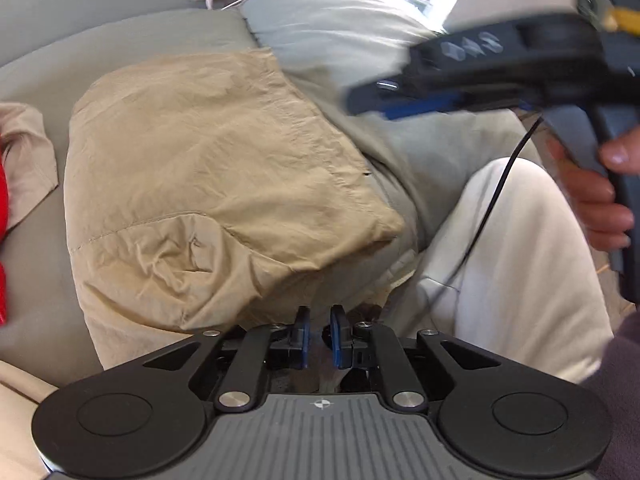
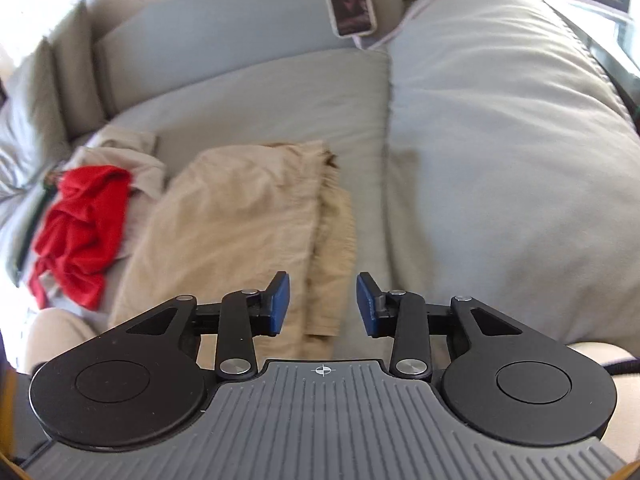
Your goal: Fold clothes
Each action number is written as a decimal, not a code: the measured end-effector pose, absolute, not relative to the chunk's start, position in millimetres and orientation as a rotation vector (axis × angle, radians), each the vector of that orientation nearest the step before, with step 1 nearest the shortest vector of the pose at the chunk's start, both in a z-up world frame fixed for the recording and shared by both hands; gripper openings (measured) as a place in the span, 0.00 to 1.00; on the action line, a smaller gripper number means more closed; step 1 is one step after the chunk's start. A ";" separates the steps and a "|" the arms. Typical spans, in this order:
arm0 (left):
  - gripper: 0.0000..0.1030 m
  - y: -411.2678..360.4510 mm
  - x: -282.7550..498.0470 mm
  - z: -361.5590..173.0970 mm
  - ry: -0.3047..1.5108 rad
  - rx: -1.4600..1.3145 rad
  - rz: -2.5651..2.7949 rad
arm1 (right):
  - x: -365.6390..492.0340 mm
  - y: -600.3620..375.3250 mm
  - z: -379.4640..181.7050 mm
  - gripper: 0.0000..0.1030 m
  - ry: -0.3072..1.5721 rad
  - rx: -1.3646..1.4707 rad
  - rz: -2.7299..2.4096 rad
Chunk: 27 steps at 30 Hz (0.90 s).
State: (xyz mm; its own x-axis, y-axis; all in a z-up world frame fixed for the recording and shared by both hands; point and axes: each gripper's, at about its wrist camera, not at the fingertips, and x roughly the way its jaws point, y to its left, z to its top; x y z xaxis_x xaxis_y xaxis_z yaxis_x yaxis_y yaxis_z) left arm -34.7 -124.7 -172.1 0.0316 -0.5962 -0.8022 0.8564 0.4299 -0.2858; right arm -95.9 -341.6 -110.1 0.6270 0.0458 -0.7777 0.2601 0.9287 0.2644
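Observation:
A tan garment [image 1: 220, 160] [image 2: 240, 220] lies folded on the grey sofa seat [image 2: 260, 92], its layered edge on the right in the right wrist view. My left gripper [image 1: 320, 320] sits at the garment's near edge with its blue pads almost together. I cannot tell whether cloth is pinched between them. My right gripper [image 2: 322, 300] hovers over the garment's right edge, open, with nothing between the pads. In the left wrist view it appears blurred at the upper right [image 1: 356, 98], held by a hand [image 1: 596, 200].
A crumpled red garment [image 2: 80, 220] and a beige cloth [image 2: 132, 148] lie left of the tan one. A phone [image 2: 351, 0] on a charging cable rests on the sofa back. A large grey cushion [image 2: 500, 140] fills the right. A person's white-trousered leg [image 1: 520, 260] is close by.

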 end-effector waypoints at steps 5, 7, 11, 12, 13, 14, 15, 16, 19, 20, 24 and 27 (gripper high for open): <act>0.20 -101.2 -44.7 -138.6 0.903 0.259 -1.186 | -70.7 -296.0 -122.6 0.38 0.908 0.307 0.001; 0.20 -90.1 -41.8 -130.6 0.876 0.223 -1.151 | -64.1 -282.7 -135.2 0.38 0.948 0.255 0.028; 0.20 -67.6 -24.8 -123.5 0.871 0.134 -1.020 | -85.9 -274.9 -148.1 0.38 0.981 0.133 0.029; 0.21 -62.1 -20.0 -122.8 0.873 0.113 -0.977 | -93.0 -277.1 -146.9 0.38 0.991 0.115 0.017; 0.23 -56.9 -15.2 -122.4 0.876 0.093 -0.930 | -99.7 -283.6 -145.9 0.39 1.013 0.125 -0.006; 0.31 -52.6 -10.1 -121.6 0.882 0.079 -0.874 | -106.5 -290.1 -144.9 0.39 1.036 0.135 -0.029; 0.38 -48.7 -4.3 -119.6 0.888 0.067 -0.818 | -113.4 -296.7 -143.5 0.39 1.056 0.150 -0.052; 0.39 -45.2 1.6 -118.4 0.893 0.052 -0.770 | -121.1 -304.2 -140.2 0.39 1.062 0.189 -0.069; 0.54 -37.0 16.7 -116.5 0.905 -0.002 -0.698 | -137.4 -320.6 -128.2 0.54 1.022 0.277 -0.100; 0.64 -36.1 19.4 -116.6 0.910 -0.015 -0.690 | -142.3 -326.0 -124.3 0.62 1.007 0.308 -0.111; 0.70 -35.8 26.2 -118.6 0.915 -0.046 -0.654 | -142.5 -341.9 -117.7 0.84 0.938 0.440 -0.145; 0.75 -41.4 35.7 -126.7 0.925 -0.078 -0.629 | -133.8 -349.0 -119.5 0.84 0.920 0.503 -0.150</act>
